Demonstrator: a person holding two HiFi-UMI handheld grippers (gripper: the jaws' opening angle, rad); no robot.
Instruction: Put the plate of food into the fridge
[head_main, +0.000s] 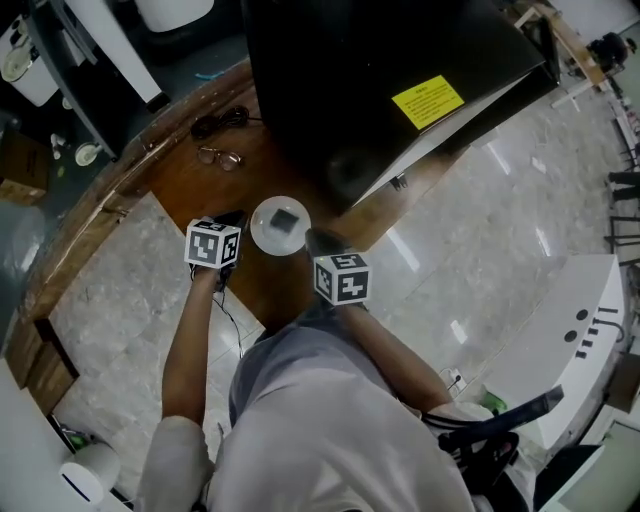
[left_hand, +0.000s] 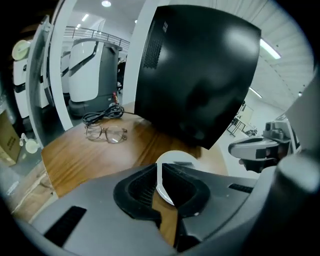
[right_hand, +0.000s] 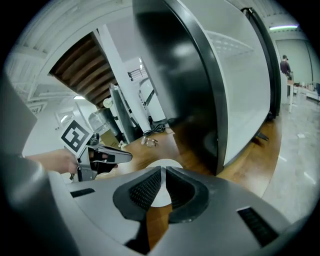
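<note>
Plate (head_main: 268, 238) clamped at both sides, close in front of the black fridge (head_main: 380, 90).
The left gripper (left_hand: 161, 172) is closed on the plate's left rim, and the right gripper (right_hand: 161, 176) is pinched together on the opposite rim. The plate carries a grey piece of food (head_main: 286, 219) and is over the wooden table (head_main: 185, 190). Glasses (head_main: 222, 157) lie farther back on the table.

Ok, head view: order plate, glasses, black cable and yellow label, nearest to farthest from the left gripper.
1. plate, clamped in the left gripper.
2. glasses, on the table beyond.
3. black cable, just past the glasses.
4. yellow label, on the fridge, far right.
</note>
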